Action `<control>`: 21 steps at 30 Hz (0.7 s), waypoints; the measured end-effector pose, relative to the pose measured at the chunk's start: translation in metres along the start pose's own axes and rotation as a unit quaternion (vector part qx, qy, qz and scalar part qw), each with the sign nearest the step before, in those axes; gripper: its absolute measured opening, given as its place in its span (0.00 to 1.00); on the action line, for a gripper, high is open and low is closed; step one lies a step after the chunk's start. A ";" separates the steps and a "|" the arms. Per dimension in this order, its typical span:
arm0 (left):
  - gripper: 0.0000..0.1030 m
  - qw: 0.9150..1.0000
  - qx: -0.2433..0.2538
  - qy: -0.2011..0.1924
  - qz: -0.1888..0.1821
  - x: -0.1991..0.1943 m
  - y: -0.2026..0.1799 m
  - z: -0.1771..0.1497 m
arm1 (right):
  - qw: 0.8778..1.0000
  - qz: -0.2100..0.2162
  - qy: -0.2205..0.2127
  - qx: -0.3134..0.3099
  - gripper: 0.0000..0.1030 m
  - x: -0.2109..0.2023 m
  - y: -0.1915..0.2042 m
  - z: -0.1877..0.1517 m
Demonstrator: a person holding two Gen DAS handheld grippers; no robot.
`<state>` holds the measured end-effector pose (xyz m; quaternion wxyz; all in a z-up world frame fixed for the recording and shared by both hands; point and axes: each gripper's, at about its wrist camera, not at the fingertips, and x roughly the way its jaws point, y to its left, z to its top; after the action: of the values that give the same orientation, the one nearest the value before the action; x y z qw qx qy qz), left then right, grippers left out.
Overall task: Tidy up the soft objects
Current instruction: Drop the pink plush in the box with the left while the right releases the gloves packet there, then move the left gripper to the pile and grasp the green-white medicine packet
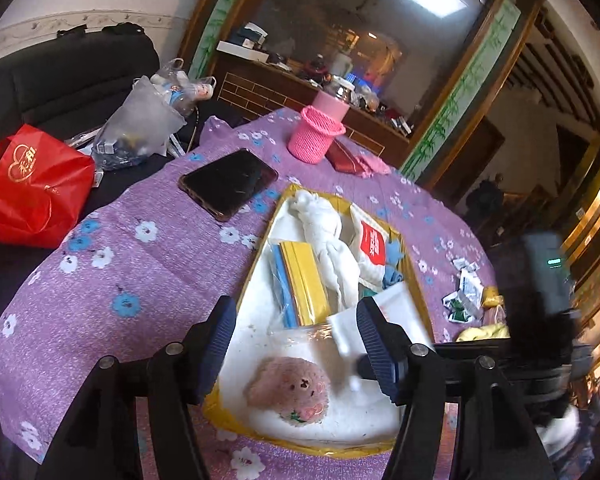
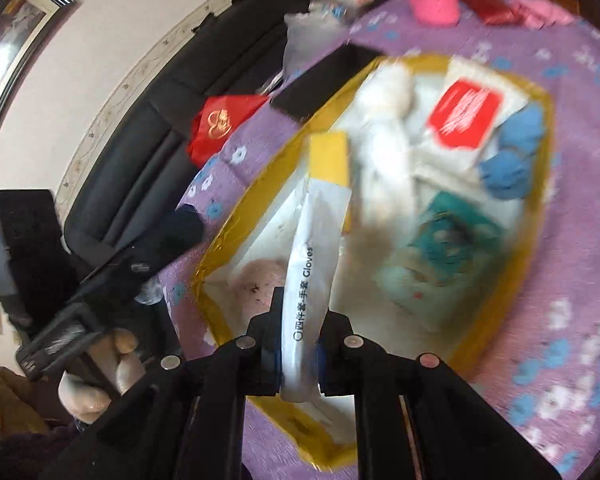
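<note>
Left wrist view
- Left gripper (image 1: 296, 350): we found its jaws apart, nothing between the pads, hovering over the near end of the tray.
- Tray (image 1: 262, 262): yellow-rimmed, white inside, resting on the purple flowered cloth (image 1: 140, 248).
- Pink plush toy (image 1: 288, 390): we logged it in a clear wrapper on the tray floor, below the spread fingers.
- Other tray contents: white knotted towel (image 1: 326, 236), yellow and blue packet (image 1: 300, 282), red-labelled packet (image 1: 372, 246).
- On the cloth outside the tray: black phone (image 1: 228, 182), pink woven cup (image 1: 316, 132).

Right wrist view (blurred)
- Right gripper (image 2: 298, 354): we recorded it clenched on a white gloves packet (image 2: 312, 264), held above the tray (image 2: 236, 240).
- Plush toy (image 2: 260, 280): just left of the held packet, in the tray's near corner.
- Left edge: a person's hand (image 2: 100, 376) around the other tool's handle.
</note>
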<state>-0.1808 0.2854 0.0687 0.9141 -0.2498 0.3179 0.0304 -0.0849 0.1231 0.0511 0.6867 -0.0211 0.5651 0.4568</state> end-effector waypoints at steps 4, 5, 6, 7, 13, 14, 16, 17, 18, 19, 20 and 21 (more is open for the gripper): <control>0.64 1.000 -0.002 0.000 -0.005 -0.002 0.001 0.000 | 0.999 -0.049 0.010 0.006 0.14 0.025 -0.011 0.008; 0.64 1.000 -0.001 0.001 -0.006 -0.001 0.001 0.000 | 0.998 -0.067 0.005 0.000 0.14 0.025 -0.013 0.010; 0.64 1.000 -0.001 0.002 -0.006 0.000 0.000 0.000 | 0.997 -0.078 0.000 -0.005 0.14 0.025 -0.014 0.010; 0.64 1.000 -0.002 0.002 -0.006 0.000 0.000 -0.001 | 0.996 -0.089 -0.006 -0.009 0.15 0.023 -0.013 0.011; 0.65 1.000 0.001 0.009 -0.010 0.002 -0.004 -0.002 | 0.993 -0.111 -0.034 -0.026 0.57 0.006 -0.007 0.014; 0.65 1.000 0.001 0.010 -0.009 0.002 -0.005 -0.003 | 0.993 -0.109 -0.045 -0.025 0.59 -0.002 -0.006 0.012; 0.65 1.000 0.003 0.009 -0.007 0.002 -0.007 -0.002 | 0.992 -0.110 -0.062 -0.025 0.59 -0.014 -0.007 0.011; 0.65 1.000 0.003 0.008 -0.006 0.001 -0.008 -0.003 | 0.991 -0.109 -0.072 -0.024 0.59 -0.023 -0.008 0.009; 0.65 1.000 0.003 0.008 -0.006 0.002 -0.009 -0.003 | 0.990 -0.111 -0.081 -0.022 0.59 -0.030 -0.009 0.008; 0.65 1.000 0.002 0.008 -0.006 0.001 -0.009 -0.003 | 0.989 -0.113 -0.094 -0.019 0.59 -0.039 -0.010 0.007; 0.65 1.000 0.000 0.008 -0.006 0.001 -0.010 -0.003 | 0.988 -0.115 -0.106 -0.018 0.59 -0.046 -0.011 0.006; 0.65 1.000 -0.001 0.007 -0.007 0.002 -0.010 -0.003 | 0.987 -0.116 -0.112 -0.018 0.59 -0.052 -0.012 0.004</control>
<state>-0.1789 0.2749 0.0703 0.9117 -0.2536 0.3224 0.0223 -0.0708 0.0869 0.0884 0.7939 -0.0474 0.4698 0.3831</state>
